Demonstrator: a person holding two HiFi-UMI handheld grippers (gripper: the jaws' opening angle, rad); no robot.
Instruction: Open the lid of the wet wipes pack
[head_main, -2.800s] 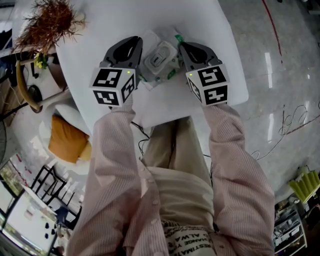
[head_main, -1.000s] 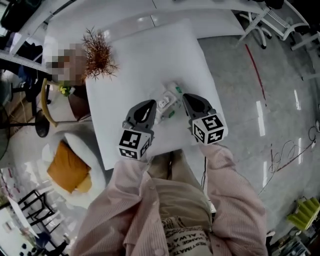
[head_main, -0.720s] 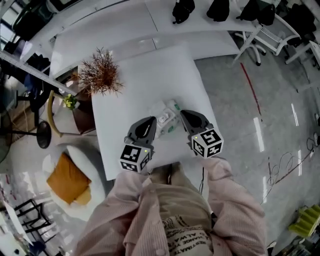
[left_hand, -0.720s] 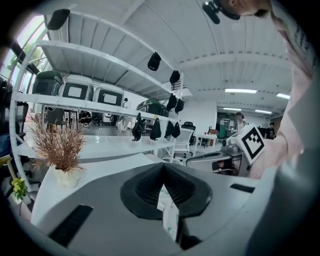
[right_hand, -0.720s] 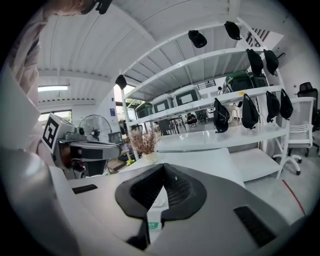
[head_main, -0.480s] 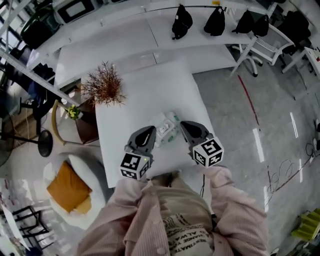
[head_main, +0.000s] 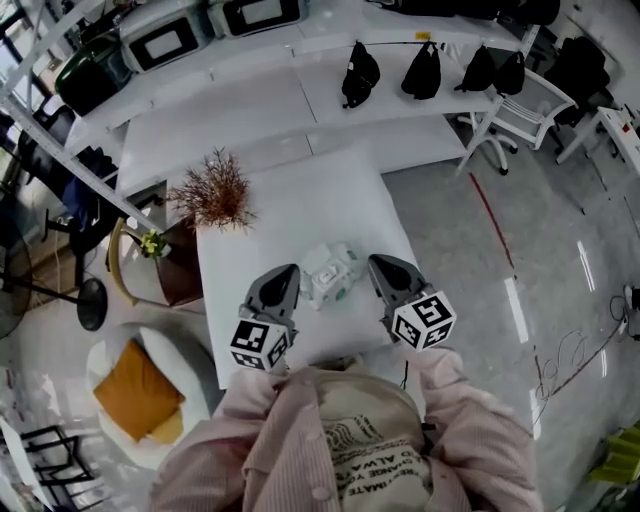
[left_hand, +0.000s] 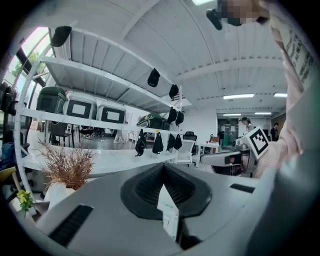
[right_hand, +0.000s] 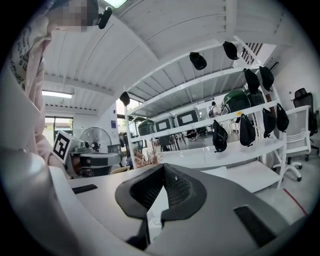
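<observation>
Between the left gripper and right gripper, both with fingers pressed together and empty, the wet wipes pack lies on the table, so one should pin it while the other hooks the lid's lip.

Head view: bright, even overhead light, shadows faint. Glare streaks on glossy floor at 3 o'clock. Lines bend toward edges.
Gripper views: black vignette around the circular frame, shelves curved. Ceiling strip light at 2 o'clock, window daylight at 10. Left claw, right claw close to lens, slightly soft.
</observation>
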